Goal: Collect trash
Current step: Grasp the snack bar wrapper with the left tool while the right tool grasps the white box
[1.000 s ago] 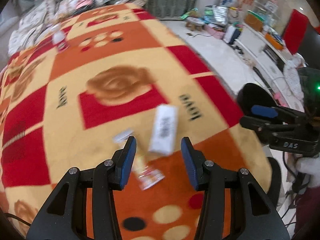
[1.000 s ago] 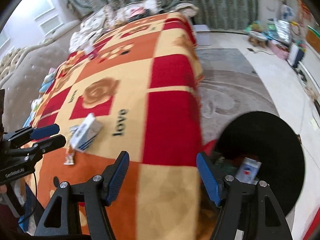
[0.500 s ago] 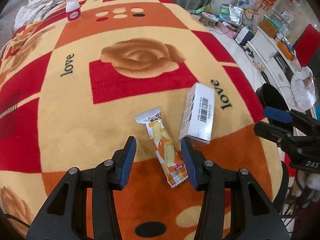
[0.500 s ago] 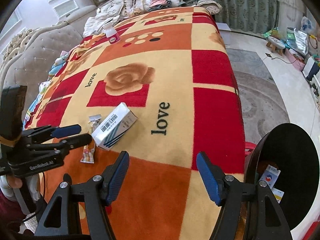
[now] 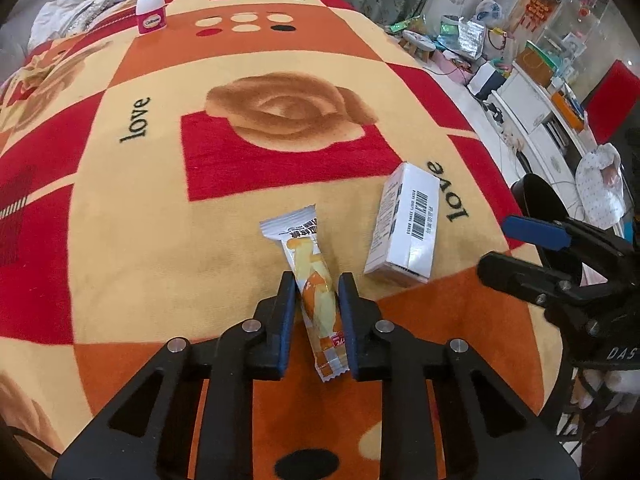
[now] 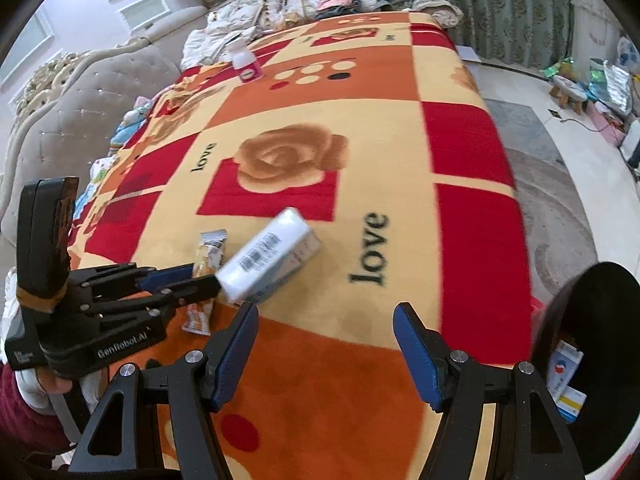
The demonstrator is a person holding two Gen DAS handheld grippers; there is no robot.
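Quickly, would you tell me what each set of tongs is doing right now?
Left tongs: just closed on the orange-and-white snack wrapper.
Right tongs: open, empty.

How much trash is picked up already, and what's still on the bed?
Some boxes already lie in the black bin. The left gripper has just closed on the snack wrapper. The white carton and the small bottle remain on the blanket.
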